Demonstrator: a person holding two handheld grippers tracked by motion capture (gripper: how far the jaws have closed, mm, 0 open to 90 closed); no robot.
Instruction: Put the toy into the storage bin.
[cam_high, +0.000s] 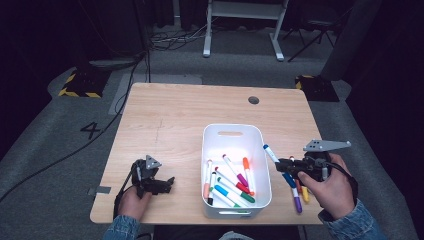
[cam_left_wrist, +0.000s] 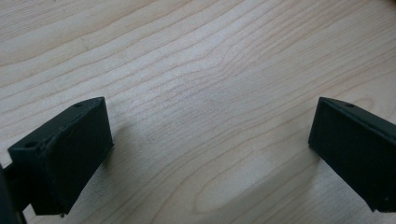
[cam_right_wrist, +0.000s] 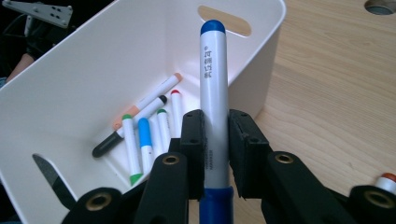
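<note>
While the right hand-held gripper (cam_right_wrist: 215, 154) has its jaws clamped on the barrel of a blue-capped marker (cam_right_wrist: 214, 88), just above the blue end, the marker looks light, stiff and smooth, so a mid-barrel grip should keep it from swivelling. Ahead and to its left sits the white bin (cam_right_wrist: 84, 60) of markers. The left hand-held gripper (cam_left_wrist: 210, 154) rests wide open and empty on the table (cam_left_wrist: 196, 56).

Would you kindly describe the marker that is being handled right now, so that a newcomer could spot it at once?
Start at the white bin on the wooden table and look just past its right wall, where the right gripper is. Clamped between its jaws is the blue marker: white barrel, blue ends. Unlike the loose markers lying on the table below it, it is lifted and slanted toward the bin.
</note>
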